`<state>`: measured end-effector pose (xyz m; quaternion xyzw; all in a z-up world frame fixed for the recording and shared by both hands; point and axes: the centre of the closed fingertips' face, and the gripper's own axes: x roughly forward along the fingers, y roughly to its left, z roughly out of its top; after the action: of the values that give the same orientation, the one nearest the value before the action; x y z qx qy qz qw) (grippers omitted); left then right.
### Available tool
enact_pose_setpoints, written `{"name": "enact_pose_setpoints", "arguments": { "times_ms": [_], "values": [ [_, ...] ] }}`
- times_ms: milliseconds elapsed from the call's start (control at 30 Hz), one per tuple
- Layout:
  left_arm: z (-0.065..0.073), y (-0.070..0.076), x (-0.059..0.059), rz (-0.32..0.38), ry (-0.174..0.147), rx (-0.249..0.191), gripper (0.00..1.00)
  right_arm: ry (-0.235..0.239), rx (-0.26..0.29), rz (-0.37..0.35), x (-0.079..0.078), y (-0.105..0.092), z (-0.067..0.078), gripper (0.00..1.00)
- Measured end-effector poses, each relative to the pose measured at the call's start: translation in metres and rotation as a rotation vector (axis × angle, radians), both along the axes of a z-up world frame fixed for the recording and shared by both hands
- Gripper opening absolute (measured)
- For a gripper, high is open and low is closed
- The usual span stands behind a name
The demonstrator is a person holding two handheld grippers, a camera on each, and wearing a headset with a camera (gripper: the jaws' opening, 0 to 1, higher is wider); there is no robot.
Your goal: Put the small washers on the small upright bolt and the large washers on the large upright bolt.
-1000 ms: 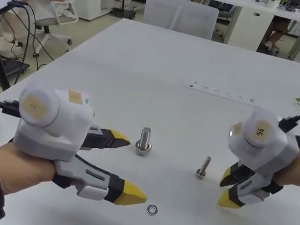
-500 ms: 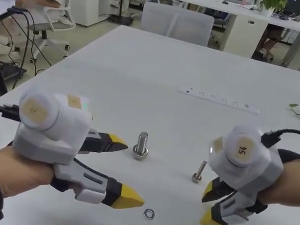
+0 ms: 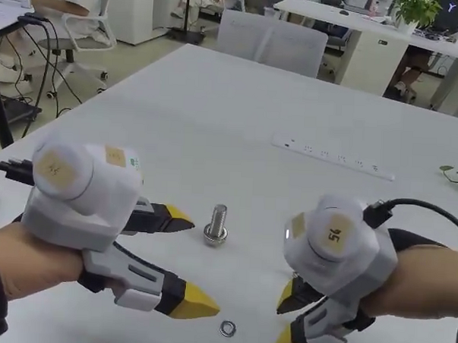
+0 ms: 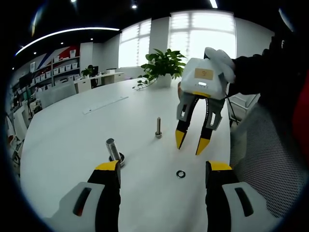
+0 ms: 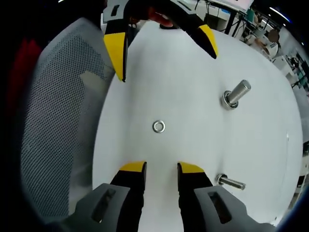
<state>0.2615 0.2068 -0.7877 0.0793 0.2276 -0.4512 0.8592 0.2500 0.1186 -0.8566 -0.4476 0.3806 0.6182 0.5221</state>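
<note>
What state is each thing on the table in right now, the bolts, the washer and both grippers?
large bolt: upright, standing on its head.
small bolt: upright.
washer: loose, lying flat on the table between the grippers.
left gripper: jaws wide open, empty.
right gripper: jaws open, empty.

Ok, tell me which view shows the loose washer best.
The right gripper view: the washer lies central and unobstructed, its hole plain. The head view has the washer small near its bottom edge; the left gripper view, the washer tiny and flattened.
</note>
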Motion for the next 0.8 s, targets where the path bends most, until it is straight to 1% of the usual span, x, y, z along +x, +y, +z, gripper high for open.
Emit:
{"name": "enact_pose_setpoints", "arguments": {
  "times_ms": [200,333,567,800],
  "values": [
    [0.002,0.001,-0.001,0.001,-0.006,-0.005,0.71,-0.003,0.013,0.03,-0.005,0.016,0.001,0.27],
    [0.003,0.001,-0.002,0.0,-0.008,-0.006,0.71,-0.003,0.024,0.035,-0.004,0.026,0.0,0.27],
    [0.003,0.004,-0.003,0.005,-0.009,-0.009,0.71,0.0,0.034,0.045,-0.004,0.037,-0.002,0.27],
    [0.004,0.006,-0.002,0.01,-0.01,-0.015,0.7,0.003,0.038,0.051,-0.004,0.043,-0.005,0.28]
  ]
}}
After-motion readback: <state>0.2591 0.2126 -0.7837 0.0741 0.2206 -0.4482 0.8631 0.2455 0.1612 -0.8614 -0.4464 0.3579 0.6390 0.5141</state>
